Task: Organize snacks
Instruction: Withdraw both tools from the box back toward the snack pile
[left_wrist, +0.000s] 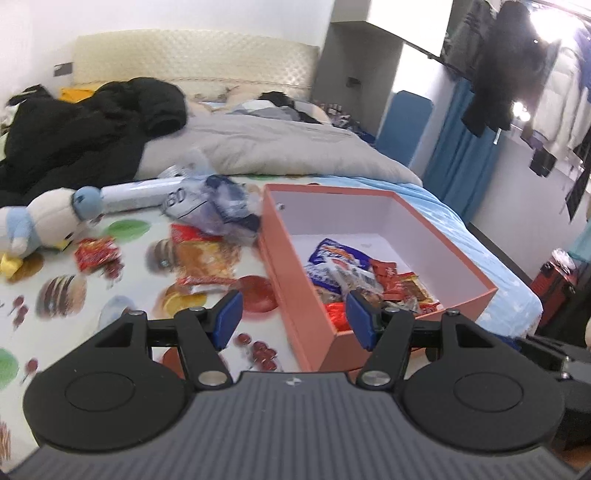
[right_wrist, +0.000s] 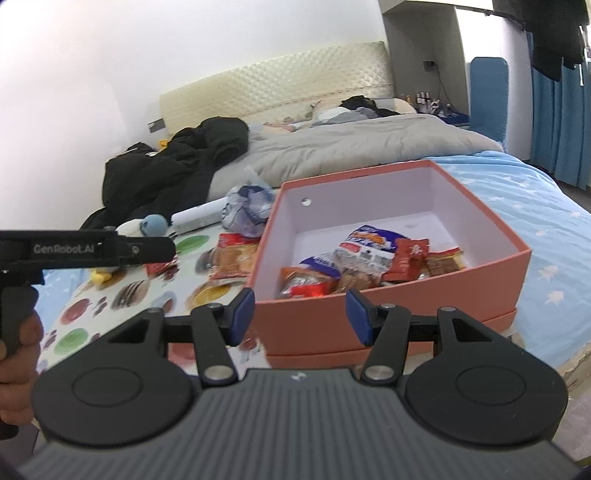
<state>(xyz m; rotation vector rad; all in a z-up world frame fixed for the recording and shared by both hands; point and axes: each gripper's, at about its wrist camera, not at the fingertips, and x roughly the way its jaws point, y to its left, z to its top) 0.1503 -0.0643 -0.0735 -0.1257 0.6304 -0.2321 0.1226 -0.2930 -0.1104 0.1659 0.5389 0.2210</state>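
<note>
A salmon-pink open box (left_wrist: 284, 254) (right_wrist: 480, 266) sits on the bed and holds several snack packets (left_wrist: 351, 269) (right_wrist: 369, 254). More snacks lie on the fruit-print sheet to its left: an orange-red packet (left_wrist: 203, 258) (right_wrist: 232, 258), a small red packet (left_wrist: 96, 253) and a crumpled blue-white bag (left_wrist: 221, 206) (right_wrist: 247, 210). My left gripper (left_wrist: 291, 319) is open and empty, hovering over the box's near left corner; it also shows in the right wrist view (right_wrist: 159, 247). My right gripper (right_wrist: 299, 315) is open and empty just before the box's front wall.
A plush penguin (left_wrist: 40, 225) and a white tube (left_wrist: 136, 195) lie left of the snacks. A black jacket (left_wrist: 81, 129) and grey duvet (left_wrist: 277, 147) cover the bed behind. Blue curtains (left_wrist: 465, 162) and hanging clothes are to the right.
</note>
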